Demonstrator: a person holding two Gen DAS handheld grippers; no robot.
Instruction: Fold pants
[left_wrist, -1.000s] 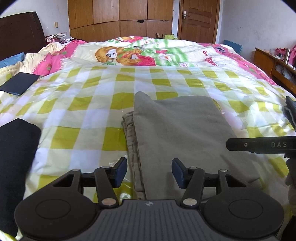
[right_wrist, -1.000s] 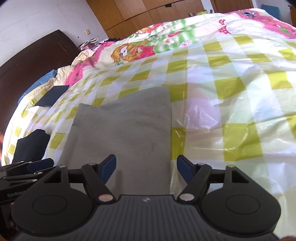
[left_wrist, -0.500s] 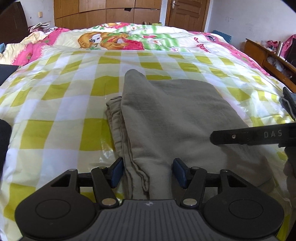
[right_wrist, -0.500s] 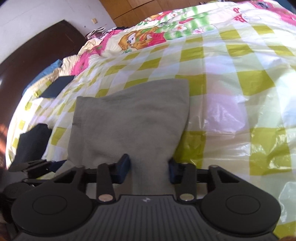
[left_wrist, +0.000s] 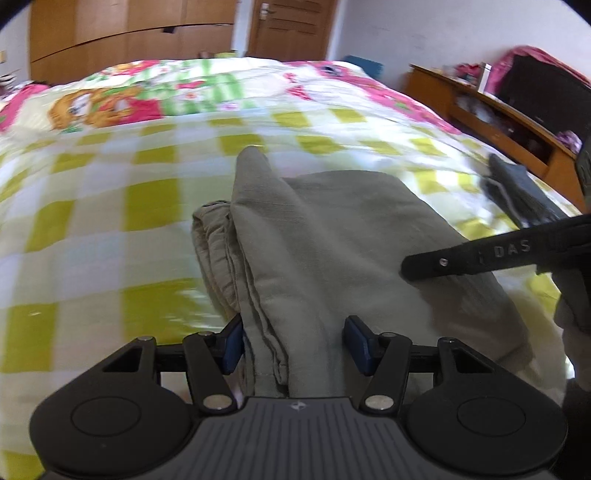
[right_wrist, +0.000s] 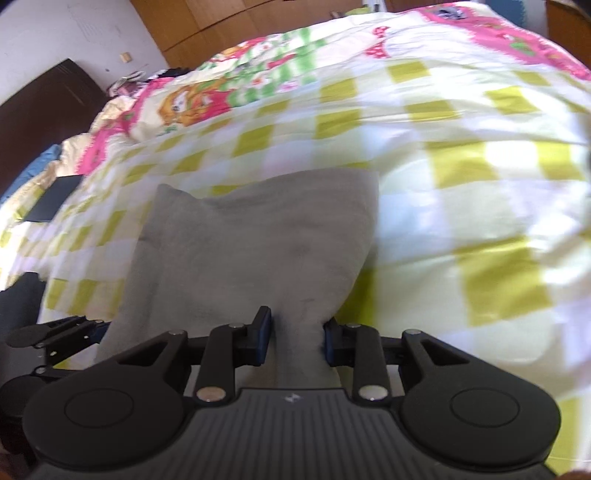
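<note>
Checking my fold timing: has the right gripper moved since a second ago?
Yes. The right gripper has moved in onto the near edge of the pants on the checked cover; its jaws have just been closing and now pinch them.

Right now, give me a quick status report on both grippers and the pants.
Right gripper shut on pants, jaws just closed. Left gripper straddles folded edge, pads not visibly pressing. Nothing in the way.

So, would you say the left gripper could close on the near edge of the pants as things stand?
Probably yes: the left gripper already has the folded edge of the pants between its open fingers, and nothing lies in between.
</note>
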